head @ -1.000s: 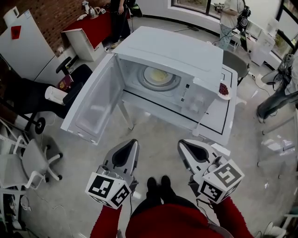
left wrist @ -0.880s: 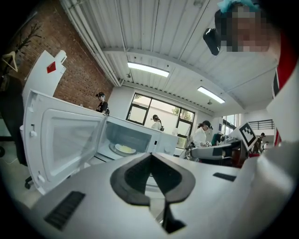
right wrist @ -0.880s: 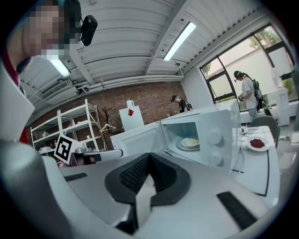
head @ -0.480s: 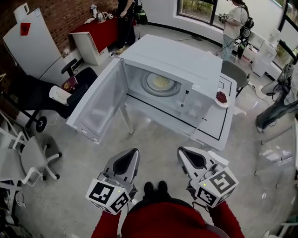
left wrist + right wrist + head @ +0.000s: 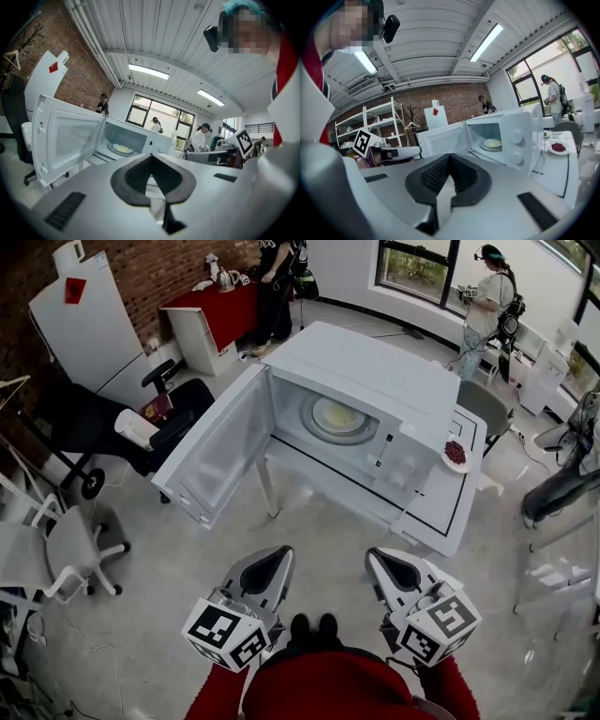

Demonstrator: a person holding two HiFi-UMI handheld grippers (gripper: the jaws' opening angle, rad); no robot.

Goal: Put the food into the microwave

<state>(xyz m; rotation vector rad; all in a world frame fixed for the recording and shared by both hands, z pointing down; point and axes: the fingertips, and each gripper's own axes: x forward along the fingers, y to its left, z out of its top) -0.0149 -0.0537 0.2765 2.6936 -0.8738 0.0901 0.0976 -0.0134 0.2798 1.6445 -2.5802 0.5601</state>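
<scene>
Food: a dish of red food sits on the white worktop, just beside the right side of the microwave and near the worktop's far right corner. It is outside the oven. A second, pale yellow portion lies on the round plate inside the cavity, roughly centred.

Microwave: stands on the worktop. Its door is swung fully open to the left and overhangs the worktop's edge above the floor. Two control knobs sit on the panel right of the cavity.

Left gripper: jaws together, pads meeting at the tips, nothing between them. It is held low in front of the person, well short of the worktop and pointing toward the open door.

Right gripper: jaws likewise closed on nothing. It is level with the left one, apart from it, and aimed at the worktop's front edge below the control panel. It touches neither dish nor oven.

Surroundings: a black office chair stands left of the door, and a person stands by the windows beyond the worktop.
</scene>
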